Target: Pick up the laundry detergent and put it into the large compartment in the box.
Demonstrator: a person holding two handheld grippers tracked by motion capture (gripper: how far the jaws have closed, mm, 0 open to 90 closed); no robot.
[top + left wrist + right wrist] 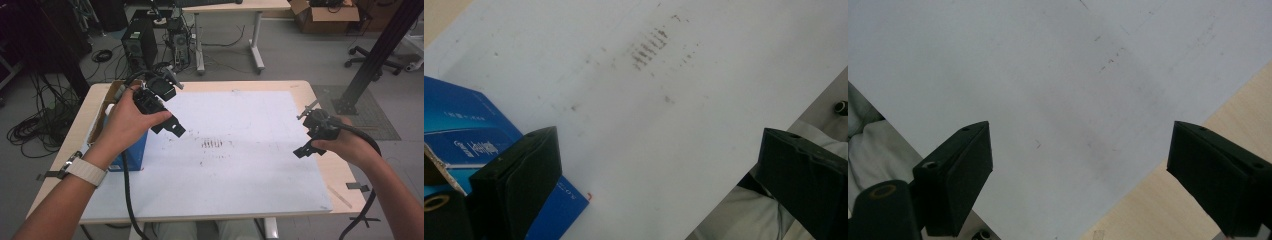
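Nearby, blue box [131,150], top flap open, sits at white sheet's [240,175] left edge; both left gripper [172,125] and right gripper [306,149] gape empty above bare sheet.

Even indoor light, soft shadows, slight blur

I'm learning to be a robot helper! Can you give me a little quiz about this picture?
1. True or false: the left gripper is squeezing the blue box.
2. What colour is the sheet covering the table?
3. The smudge marks lie: A) on the box, B) between the two grippers, C) on the floor.

Key
1. False: its jaws stand open with nothing between them.
2. White.
3. B: near the sheet's middle, with the right gripper to the other side.
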